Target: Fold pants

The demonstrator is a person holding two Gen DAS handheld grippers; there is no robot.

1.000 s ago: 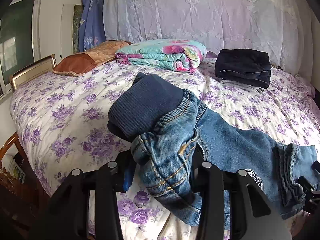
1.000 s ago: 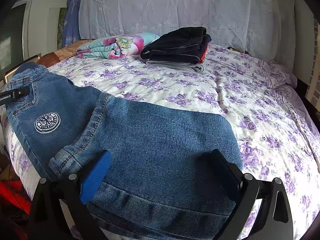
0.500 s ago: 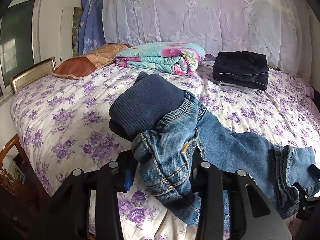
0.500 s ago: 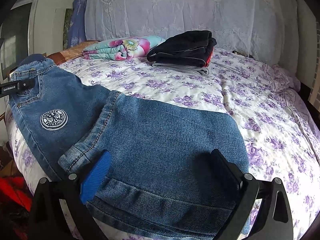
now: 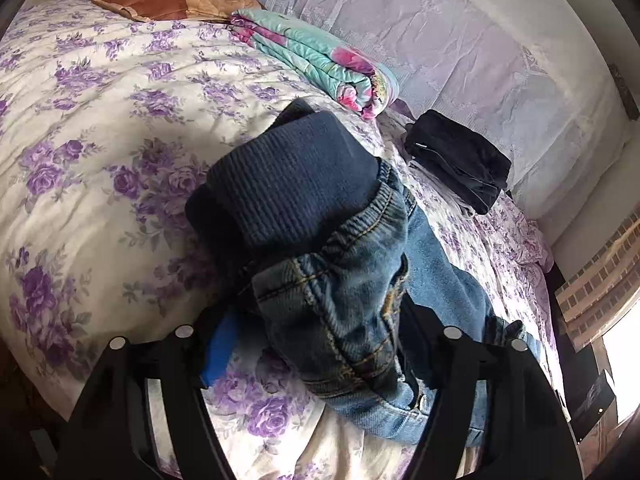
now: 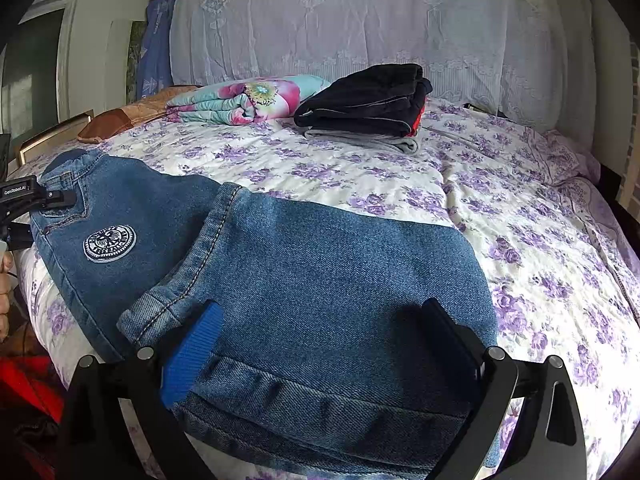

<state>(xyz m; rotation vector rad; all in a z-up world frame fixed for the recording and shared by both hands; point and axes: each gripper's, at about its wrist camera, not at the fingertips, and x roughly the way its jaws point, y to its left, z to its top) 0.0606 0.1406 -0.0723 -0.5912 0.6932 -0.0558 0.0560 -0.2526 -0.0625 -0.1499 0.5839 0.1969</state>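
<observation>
Denim dominates both views: one pair of small blue jeans with a dark ribbed knit waistband (image 5: 292, 176) lies across the near edge of a bed covered in a white quilt printed with purple flowers (image 5: 100, 120). The left tongs (image 5: 316, 344) are closed down on a bunched handful of the waist end, cloth pinched between the blue-padded finger and the black one, so that the ribbed band stands up just ahead of them. The right tongs (image 6: 316, 340) are spread wide, with the hem end of the leg lying between the two fingers; whether they press the cloth or merely straddle it, I cannot tell. In the right wrist view the jeans (image 6: 304, 280) run with their long axis roughly sideways, from the waist at far left, where the other tool grips beside a round white patch (image 6: 109, 243), to the hem at the right tongs. So each hand has one end, and the fold I would expect is hem carried leftward toward waist, or the reverse. Well apart, near the lace-draped headboard (image 6: 360, 28), sit one folded floral blanket in teal and pink (image 6: 248, 100), one stack of folded dark clothes on something grey (image 6: 368, 104), and one brown cushion (image 5: 160, 0).
</observation>
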